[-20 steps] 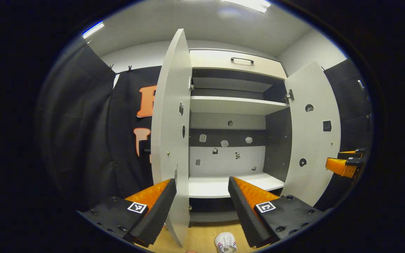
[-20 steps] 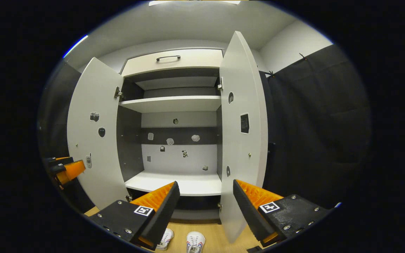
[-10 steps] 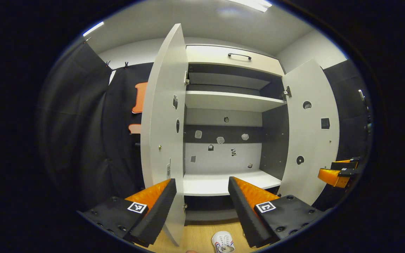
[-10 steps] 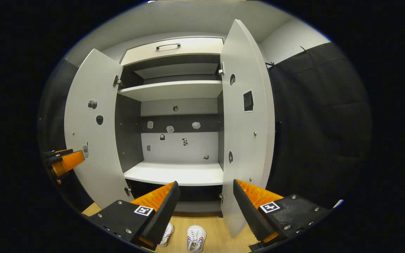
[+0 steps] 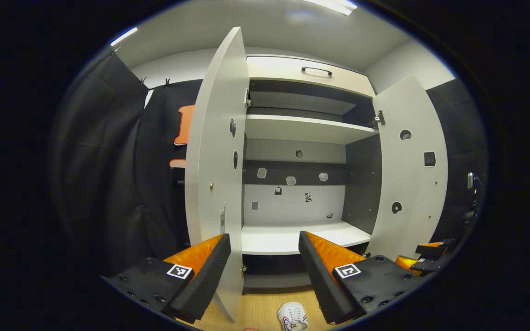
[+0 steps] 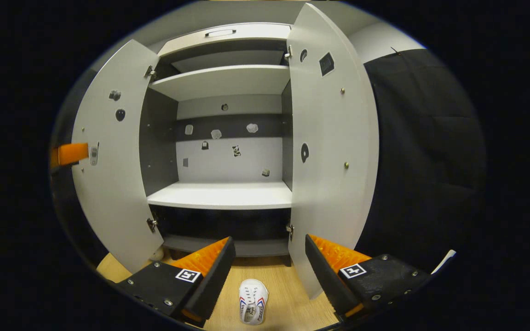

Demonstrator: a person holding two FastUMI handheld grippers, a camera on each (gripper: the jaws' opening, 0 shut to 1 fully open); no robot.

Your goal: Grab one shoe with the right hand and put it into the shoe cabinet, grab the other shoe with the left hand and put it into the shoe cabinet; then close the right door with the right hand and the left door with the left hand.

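The white shoe cabinet (image 6: 221,195) stands with both doors swung wide and its shelves bare. In the right gripper view a white shoe (image 6: 252,301) with red and blue stripes lies on the wooden floor in front of it, just beyond and between my right gripper's (image 6: 268,271) open fingers. My left gripper (image 5: 265,271) is also open and holds nothing; it points at the lower shelf (image 5: 288,236). A white shoe (image 5: 292,317) shows below it at the bottom edge. The right gripper (image 5: 423,257) appears low at the right of the left gripper view.
The left door (image 5: 214,161) stands edge-on just left of my left gripper. The right door (image 6: 334,151) rises close beside my right gripper. A drawer with a dark handle (image 5: 316,70) tops the cabinet. Black cloth walls flank both sides.
My right gripper has tipped down toward the floor, so the cabinet has risen in its view and the shoe sits nearer between its fingers. The left gripper has barely moved.
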